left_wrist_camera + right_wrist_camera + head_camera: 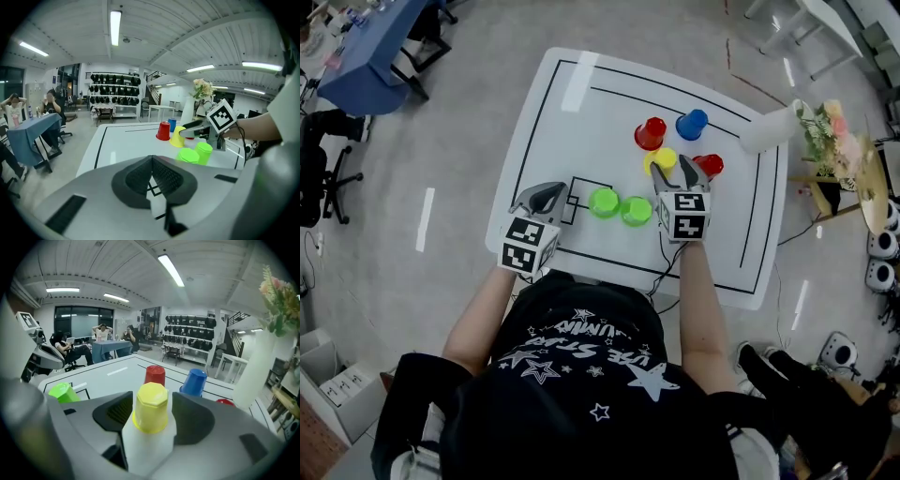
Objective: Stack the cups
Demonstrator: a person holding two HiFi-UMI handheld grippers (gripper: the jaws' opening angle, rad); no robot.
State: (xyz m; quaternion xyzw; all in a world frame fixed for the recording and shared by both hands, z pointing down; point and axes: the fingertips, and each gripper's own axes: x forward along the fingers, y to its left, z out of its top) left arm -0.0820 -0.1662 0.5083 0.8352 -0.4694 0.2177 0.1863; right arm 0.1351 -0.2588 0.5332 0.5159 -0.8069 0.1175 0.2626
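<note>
We see one white table [581, 103] marked with black lines, and on it six cups, all standing upside down. We hold two grippers over its near half. The left gripper [549, 193] hovers over the near left of the table, well apart from every cup, its claw pressed together with nothing in it. The right gripper [675, 174] is further right and further off, its claw spread with the yellow cup [151, 406] standing between the two sides on the tabletop; we cannot tell whether either side touches it. One white vase [767, 128] of flowers stands at the far right edge. Of the cups we count one yellow, one blue, two red and two green. The first green cup [603, 202] and the second green cup [636, 211] sit side by side between the grippers. The far red cup [651, 133] and the blue cup [692, 123] stand beyond the yellow one, and the other red cup [709, 165] is just right of the right gripper.
</note>
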